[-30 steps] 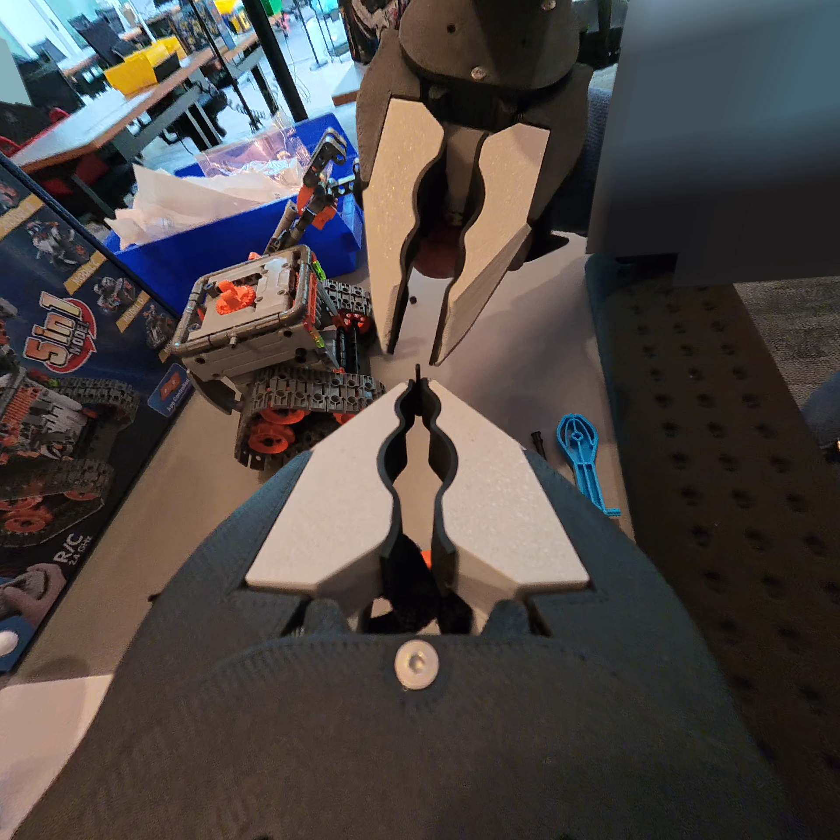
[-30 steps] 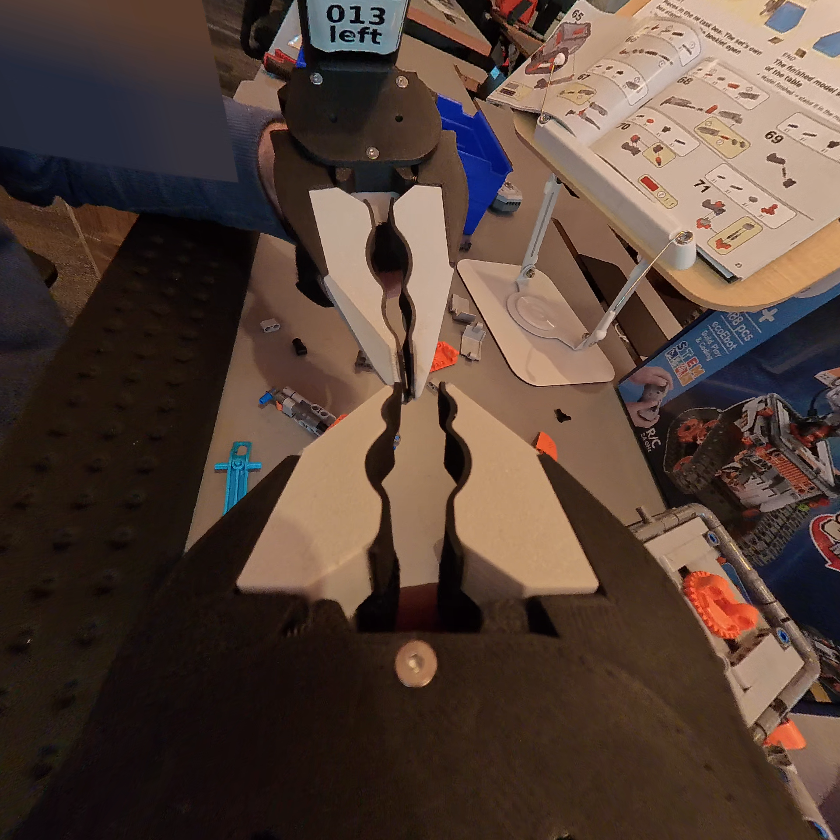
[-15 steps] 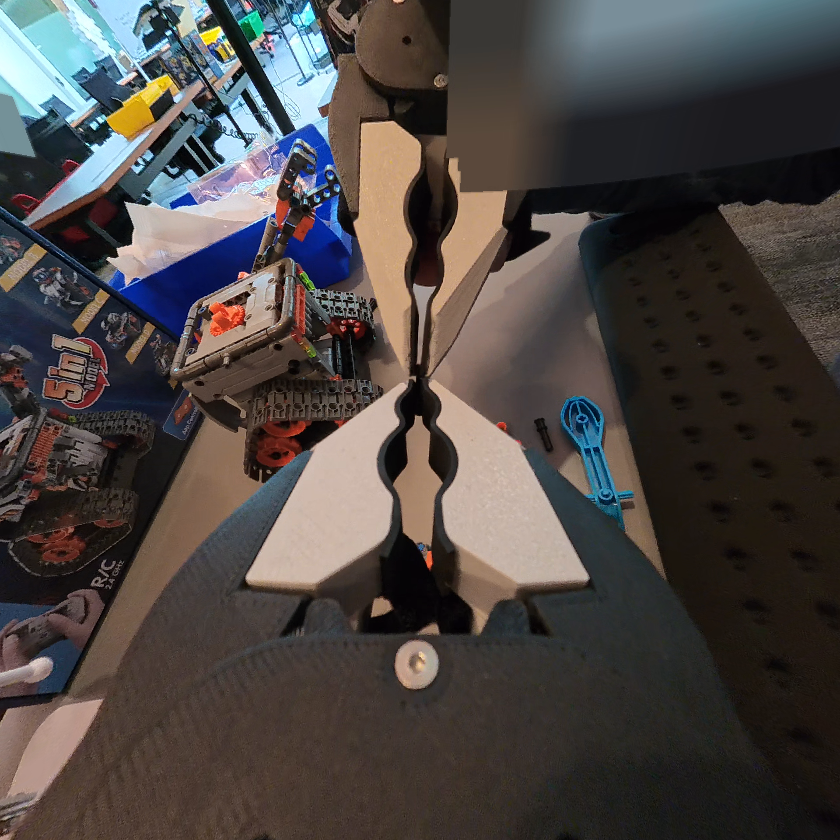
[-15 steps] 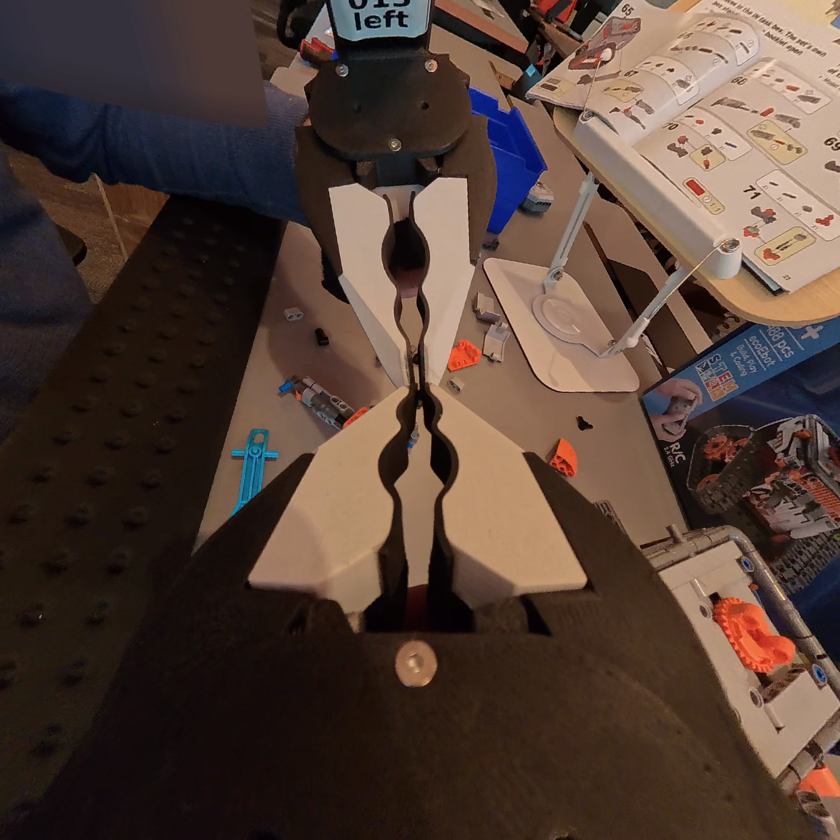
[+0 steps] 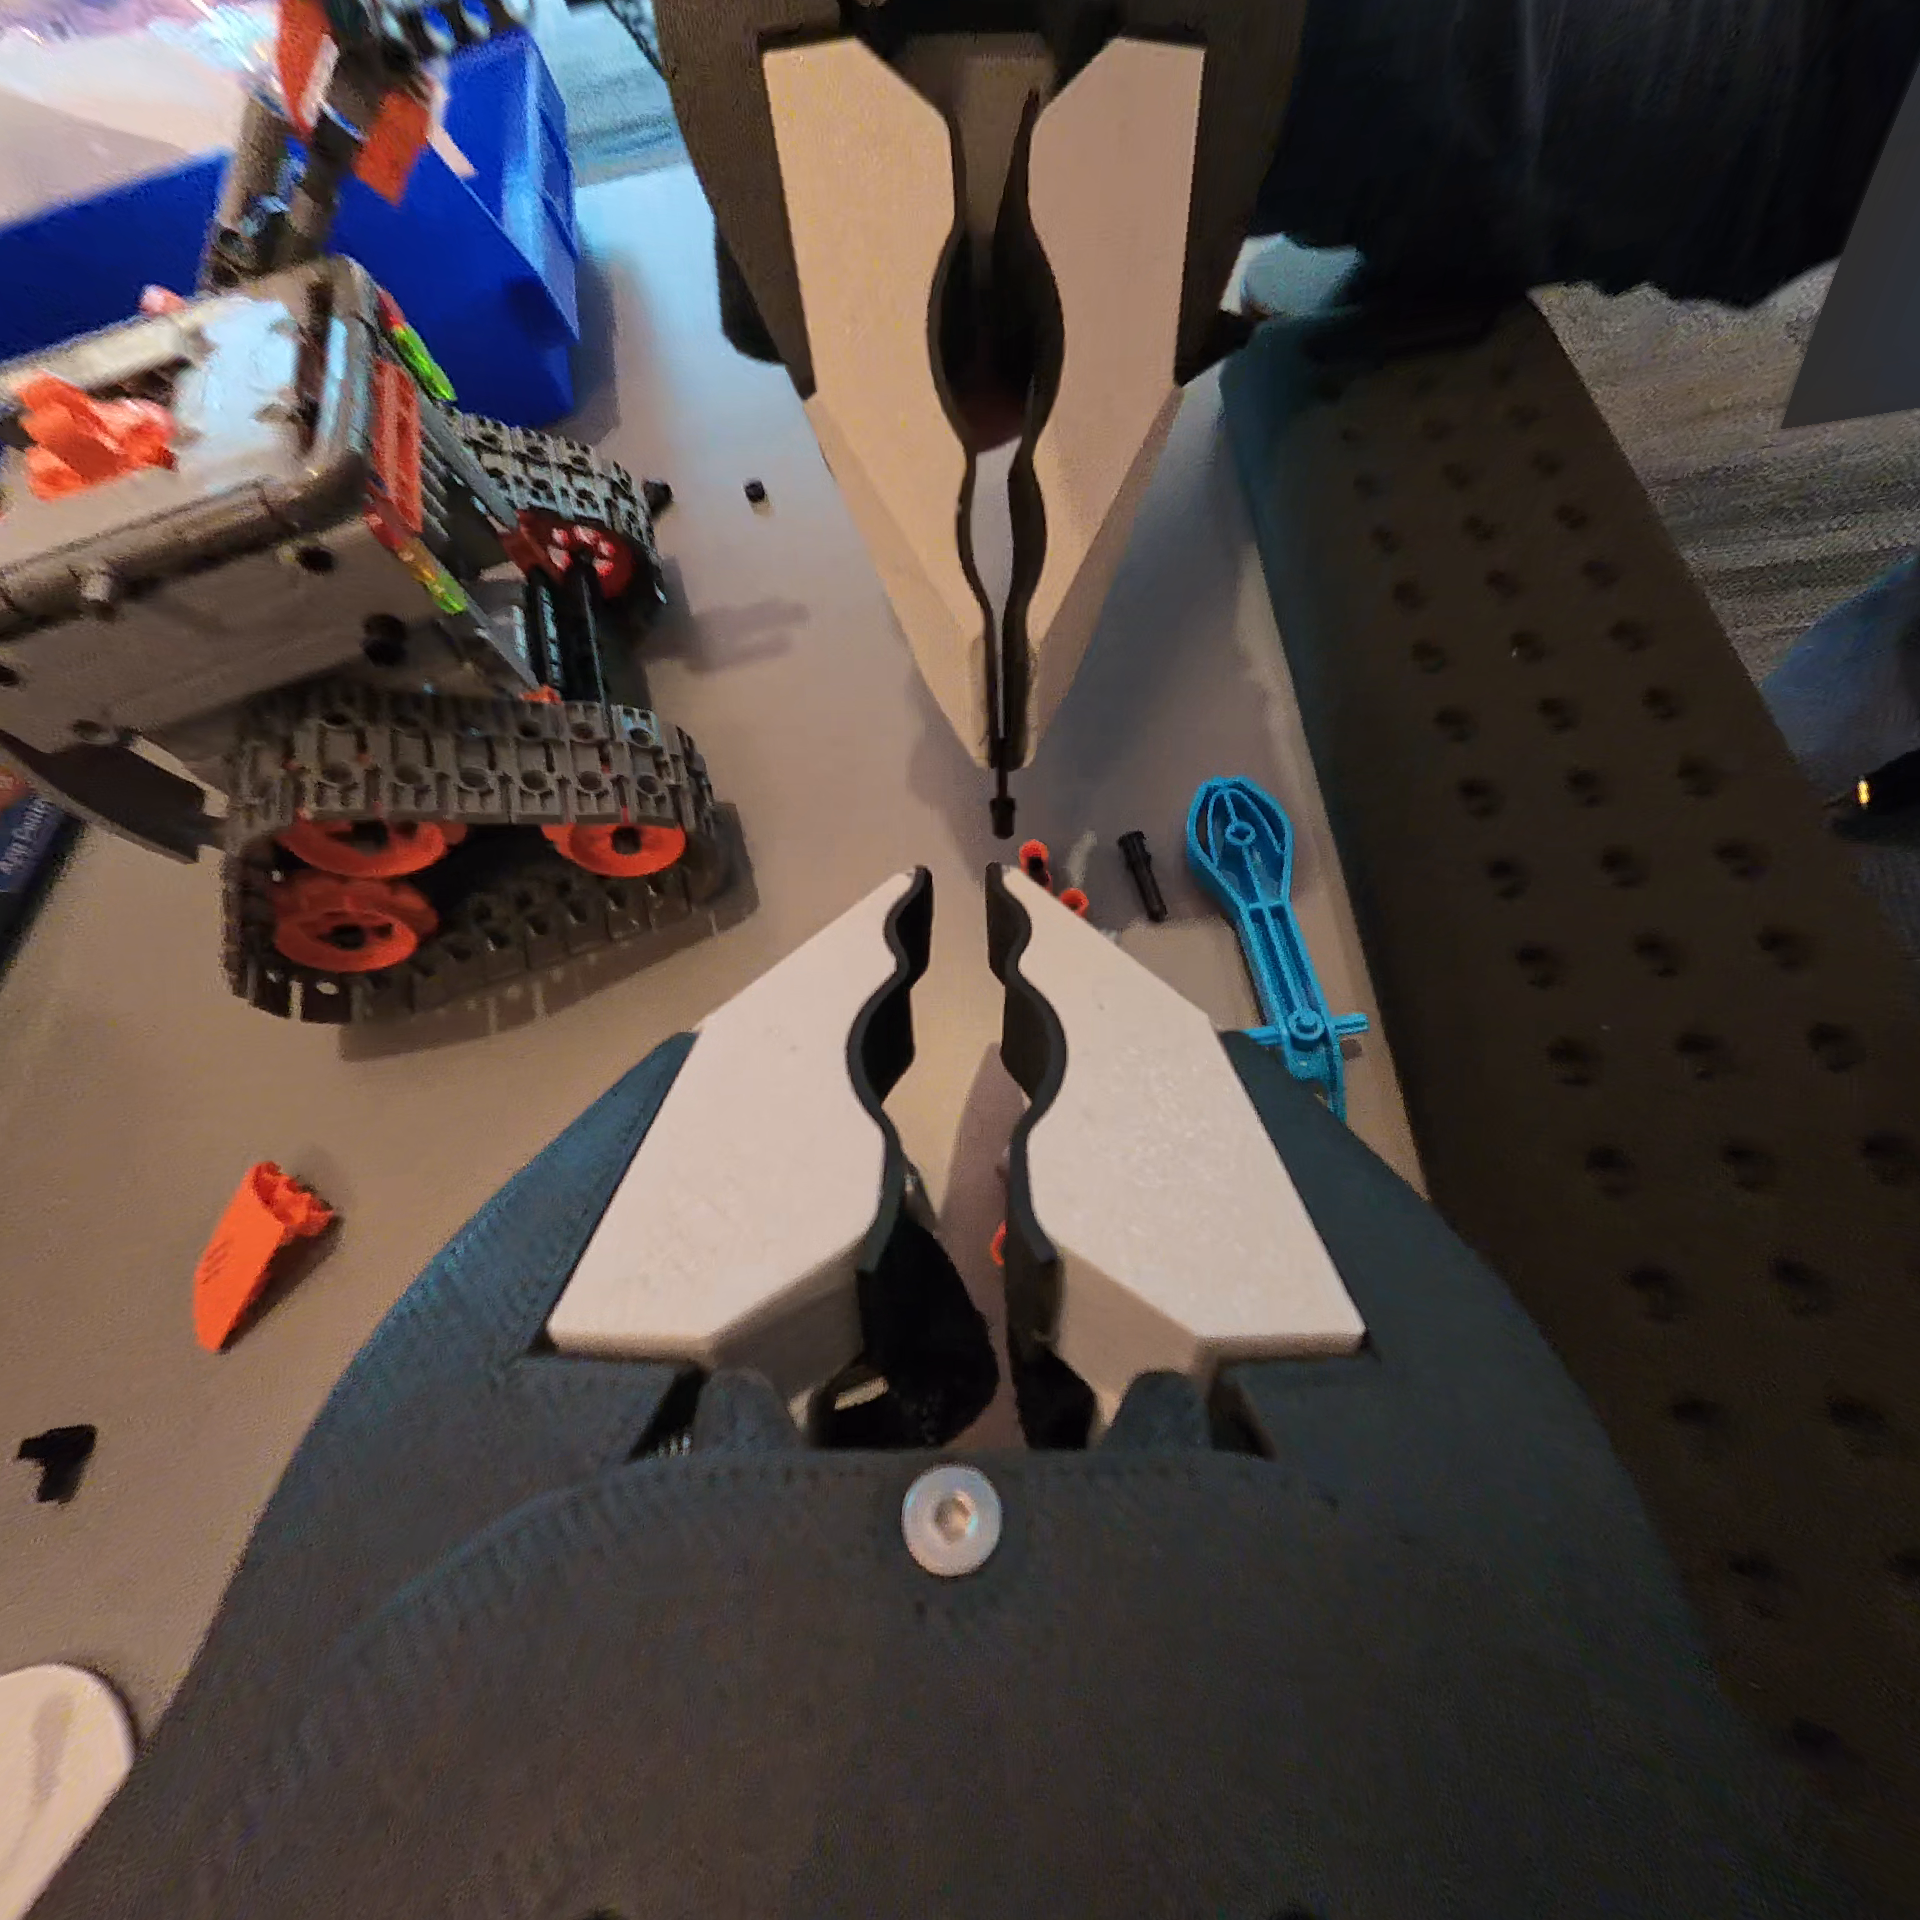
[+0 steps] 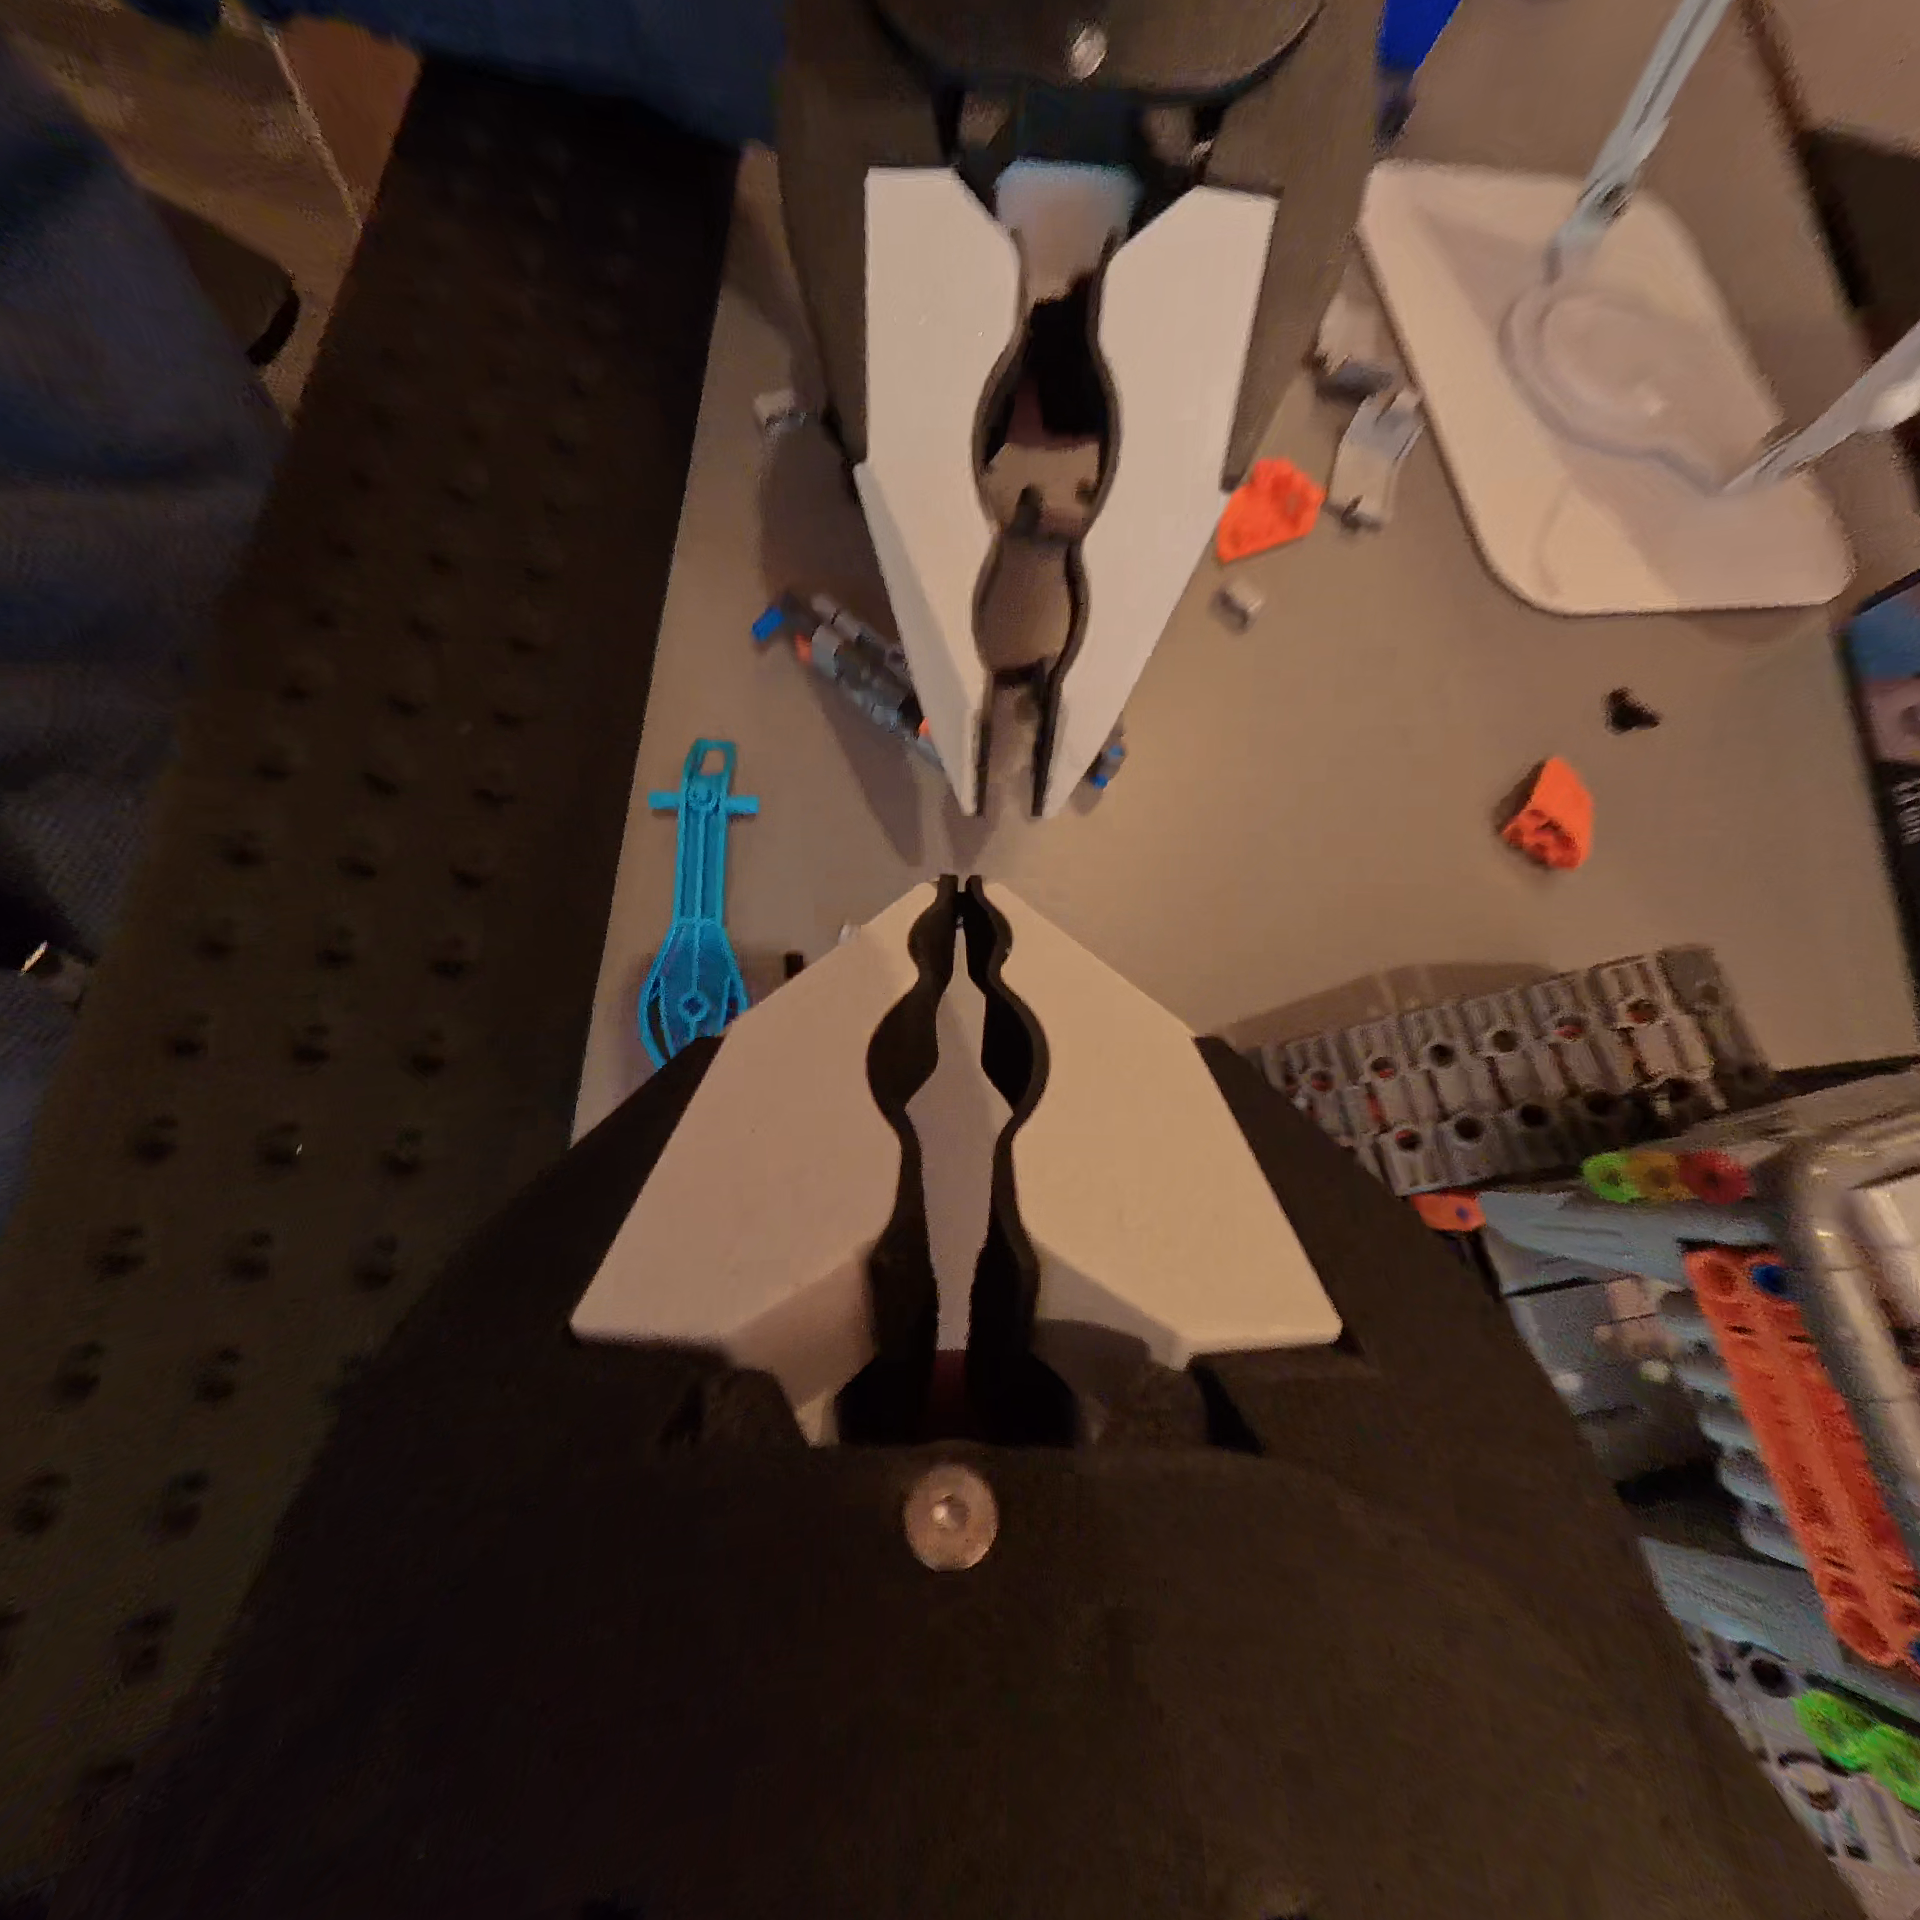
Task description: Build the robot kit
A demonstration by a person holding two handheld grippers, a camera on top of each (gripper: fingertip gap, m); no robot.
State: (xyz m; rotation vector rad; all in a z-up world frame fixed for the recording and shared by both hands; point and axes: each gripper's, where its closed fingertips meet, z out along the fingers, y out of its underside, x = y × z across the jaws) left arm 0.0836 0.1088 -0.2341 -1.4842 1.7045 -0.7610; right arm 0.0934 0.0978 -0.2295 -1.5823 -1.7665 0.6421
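Pin (image 5: pixel 1002 790), small and black, was clamped at the tips of the right gripper (image 5: pixel 1003 743), tip to tip with the left gripper (image 5: pixel 956 883), whose fingers stood slightly apart and empty above the grey bench (image 5: pixel 831 644). A tracked toy vehicle (image 5: pixel 416 727) sat further in; a blue plastic tool (image 5: pixel 1262 914) lay near the edge bordered by a black perforated mat (image 5: pixel 1610 831).

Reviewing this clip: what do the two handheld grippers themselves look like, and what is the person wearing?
Both match: the left gripper and right gripper each have a dark textured body with one silver screw, and two pale grey wedge-shaped fingers lined with wavy black pads. A dark blue sleeve shows behind the far gripper. No cables are visible.
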